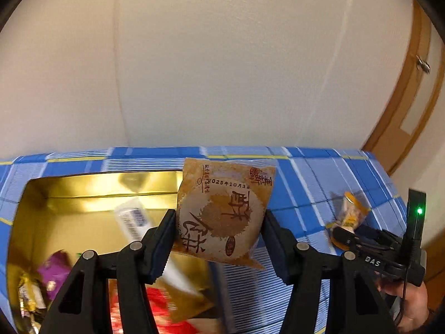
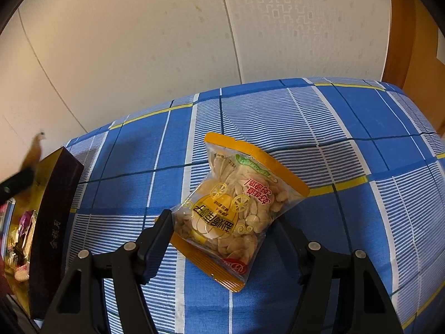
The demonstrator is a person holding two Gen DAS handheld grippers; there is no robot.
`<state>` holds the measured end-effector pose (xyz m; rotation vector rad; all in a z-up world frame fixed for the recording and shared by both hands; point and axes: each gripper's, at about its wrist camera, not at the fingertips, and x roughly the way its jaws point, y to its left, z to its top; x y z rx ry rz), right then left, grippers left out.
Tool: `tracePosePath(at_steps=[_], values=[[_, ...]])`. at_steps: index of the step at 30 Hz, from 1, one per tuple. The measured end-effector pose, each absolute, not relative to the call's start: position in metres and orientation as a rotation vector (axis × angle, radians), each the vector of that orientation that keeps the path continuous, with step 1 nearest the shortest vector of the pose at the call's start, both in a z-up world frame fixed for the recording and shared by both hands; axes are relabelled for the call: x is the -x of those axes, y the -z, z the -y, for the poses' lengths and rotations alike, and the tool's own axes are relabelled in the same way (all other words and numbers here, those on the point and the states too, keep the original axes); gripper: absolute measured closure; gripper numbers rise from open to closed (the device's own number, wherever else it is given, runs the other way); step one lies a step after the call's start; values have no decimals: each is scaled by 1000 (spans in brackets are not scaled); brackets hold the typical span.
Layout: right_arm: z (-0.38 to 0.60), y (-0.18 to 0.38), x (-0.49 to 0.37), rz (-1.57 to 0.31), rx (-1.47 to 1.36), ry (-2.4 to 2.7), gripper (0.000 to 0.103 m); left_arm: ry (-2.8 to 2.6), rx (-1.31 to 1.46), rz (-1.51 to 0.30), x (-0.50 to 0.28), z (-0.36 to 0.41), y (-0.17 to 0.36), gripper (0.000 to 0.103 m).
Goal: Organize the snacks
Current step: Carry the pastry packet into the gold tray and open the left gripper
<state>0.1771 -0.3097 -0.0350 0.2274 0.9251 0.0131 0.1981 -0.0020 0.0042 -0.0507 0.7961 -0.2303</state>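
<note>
Left wrist view: left gripper (image 1: 219,217) clamps a brown pastry packet (image 1: 222,208) between both pads, lifted clear of the blue checked cloth (image 1: 306,172). At 8 o'clock from the packet, a gold-lined box (image 1: 83,192) sits open, holding a purple wrapper (image 1: 55,272), a red wrapper (image 1: 155,306) and a white packet (image 1: 133,220). At 3 o'clock, the right gripper (image 1: 345,236) shows at the far edge, a hand (image 1: 408,306) below it.

Right wrist view: right gripper (image 2: 222,228) straddles a clear bag of seeds (image 2: 236,211) with orange ends, lying on the cloth (image 2: 347,117). Left pad touches the bag's edge; right pad's contact is hidden, so grip cannot be told. At 9 o'clock, the box's dark wall (image 2: 55,217). Beyond, a pale wall (image 2: 167,41).
</note>
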Motion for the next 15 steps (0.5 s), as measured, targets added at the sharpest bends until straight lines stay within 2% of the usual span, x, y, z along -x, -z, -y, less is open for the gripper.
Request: tracePosePath(at_steps=[9,15], values=[[309,34,-175,-924,-219,-3,32,55,147,-838,-204,-74,14,42],[308,34,-175,-922,-211,-1,32,-2,153,-880,-212,-94,31,42]])
